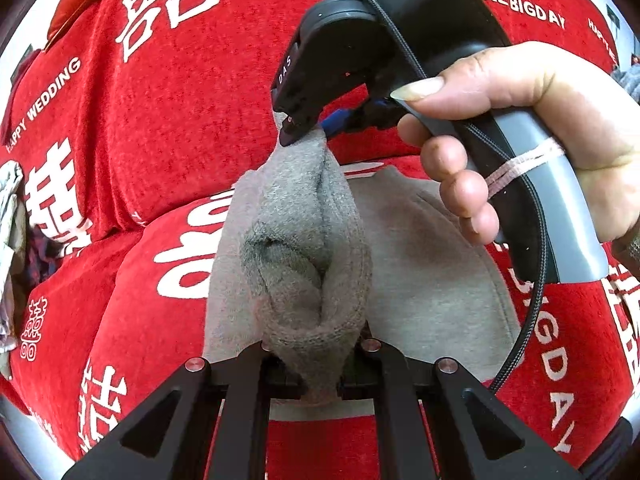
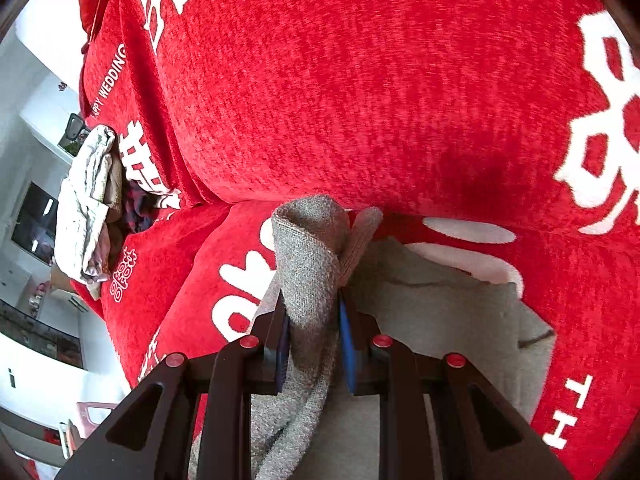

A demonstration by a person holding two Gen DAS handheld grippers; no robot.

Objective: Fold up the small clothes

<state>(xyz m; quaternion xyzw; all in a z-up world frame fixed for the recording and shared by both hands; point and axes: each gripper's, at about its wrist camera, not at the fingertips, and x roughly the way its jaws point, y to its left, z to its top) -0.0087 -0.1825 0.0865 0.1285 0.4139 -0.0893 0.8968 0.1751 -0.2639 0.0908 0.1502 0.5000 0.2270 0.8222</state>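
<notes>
A grey knitted sock (image 1: 304,240) hangs stretched between both grippers above the red sofa cover. My left gripper (image 1: 316,364) is shut on its near end at the bottom of the left wrist view. The right gripper (image 1: 304,132), held by a person's hand (image 1: 540,100), pinches the sock's far end. In the right wrist view the right gripper (image 2: 312,320) clamps the sock (image 2: 310,264) between its blue pads (image 2: 347,344), and the sock's end curls over above them. A flat grey garment (image 1: 432,280) (image 2: 440,304) lies on the seat beneath the sock.
The red sofa cover (image 1: 180,100) with white lettering fills both views, backrest behind, seat below. A pile of crumpled pale and dark clothes (image 2: 86,208) lies at the seat's left end. A black braided cable (image 1: 532,308) hangs from the right gripper's handle.
</notes>
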